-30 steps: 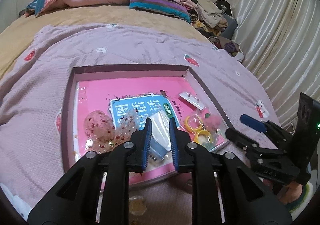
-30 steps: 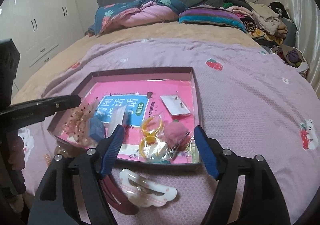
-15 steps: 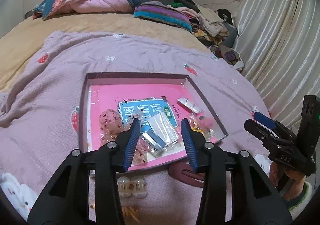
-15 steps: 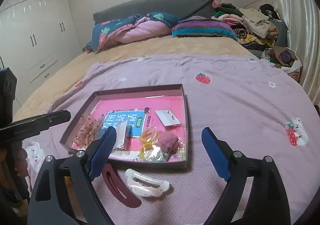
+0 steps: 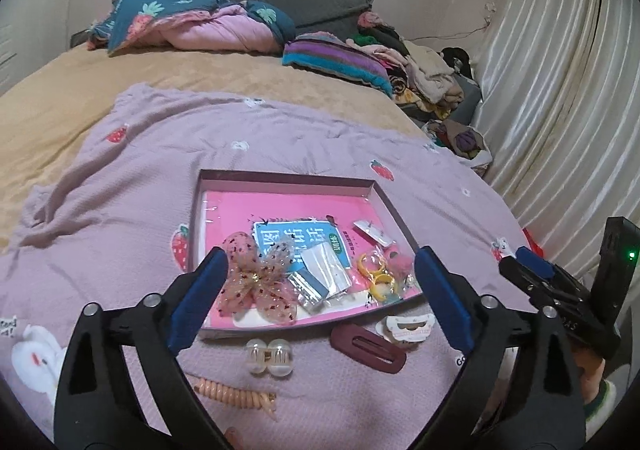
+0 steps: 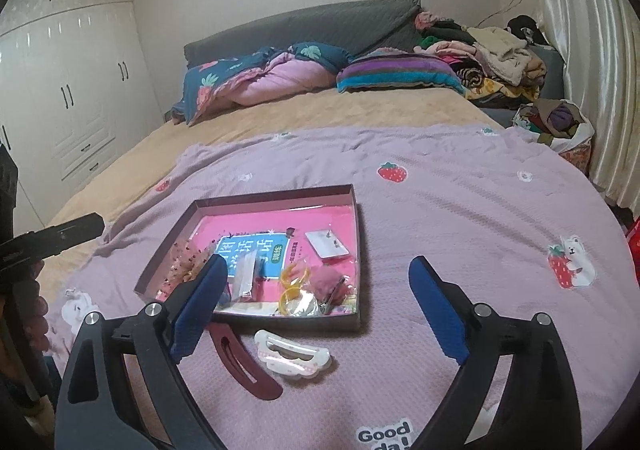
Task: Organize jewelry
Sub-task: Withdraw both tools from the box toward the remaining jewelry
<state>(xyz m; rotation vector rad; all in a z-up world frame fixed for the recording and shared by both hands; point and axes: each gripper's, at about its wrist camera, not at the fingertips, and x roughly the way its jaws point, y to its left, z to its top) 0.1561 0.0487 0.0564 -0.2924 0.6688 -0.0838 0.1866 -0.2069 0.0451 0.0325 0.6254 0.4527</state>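
A: Where do your tongs stand?

B: Your left tongs (image 5: 320, 298) are spread wide with nothing between the blue pads, hanging above the near edge of the shallow box (image 5: 288, 183) on the bed. Your right tongs (image 6: 316, 308) are just as wide and carry nothing; they hover over the lilac blanket (image 6: 460, 210) at the box's near right corner.

A: What lies in the box?

B: A pink booklet (image 5: 280, 206) lines its floor. On it, toward the near left, sits a pink sequinned bow (image 5: 256, 284). Just right of the bow lie a clear packet (image 5: 326, 270) and a small silver-and-blue packet (image 5: 310, 288), touching each other. Further right are yellow rings (image 5: 374, 270) and a pink pompom (image 5: 400, 260). A small white earring card (image 5: 372, 232) rests near the right wall.

A: And outside it?

B: On the blanket, along the box's near edge, you have a maroon snap clip (image 5: 366, 346) and a white cloud-shaped clip (image 5: 408, 326) beside it, close to the near right corner. Left of them sits a clear bubble clip (image 5: 269, 356), and nearer to you a peach spiral hair tie (image 5: 232, 394). In the right wrist view the maroon clip (image 6: 240, 358) and the white clip (image 6: 292, 356) lie side by side, apart from the box wall.
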